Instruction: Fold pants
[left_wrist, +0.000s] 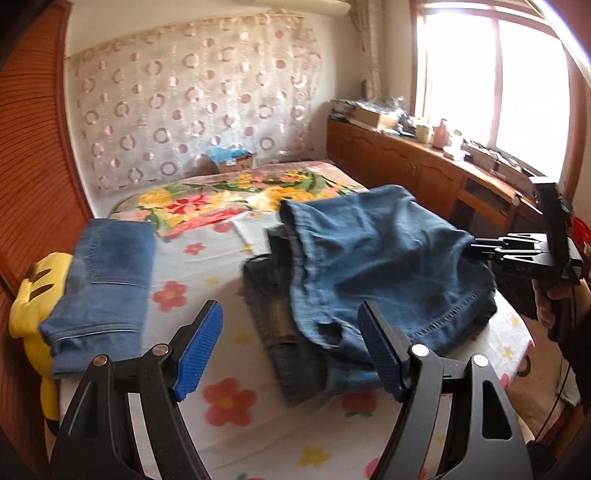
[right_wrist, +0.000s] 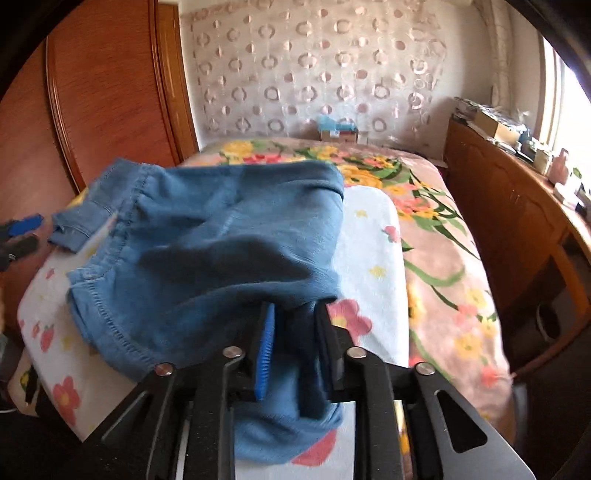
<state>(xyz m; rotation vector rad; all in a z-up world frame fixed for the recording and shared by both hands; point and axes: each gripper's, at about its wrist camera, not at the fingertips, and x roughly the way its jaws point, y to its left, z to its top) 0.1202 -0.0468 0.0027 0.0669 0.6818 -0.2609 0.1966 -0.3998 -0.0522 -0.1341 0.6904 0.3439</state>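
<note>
Blue denim pants (left_wrist: 369, 258) lie bunched and partly raised on the flowered white sheet (left_wrist: 207, 266), over a darker garment (left_wrist: 266, 280). My left gripper (left_wrist: 290, 310) hovers open just before their near edge, with nothing between its blue pads. My right gripper (left_wrist: 476, 245) comes in from the right, at the pants' right corner. In the right wrist view a fold of the pants (right_wrist: 207, 251) runs between the jaws of the right gripper (right_wrist: 295, 308), which stand apart around it; the blue pad (right_wrist: 266, 354) shows beside the cloth. The left gripper (right_wrist: 22, 232) shows at the left edge.
A folded pair of jeans (left_wrist: 107, 280) rests at the sheet's left edge, beside a yellow plush toy (left_wrist: 29, 295). A wooden panel lines the left. A cluttered wooden cabinet (left_wrist: 406, 162) runs along the right under the window. A box (left_wrist: 232, 158) stands at the bed's far end. A hand (left_wrist: 554, 295) holds the right gripper.
</note>
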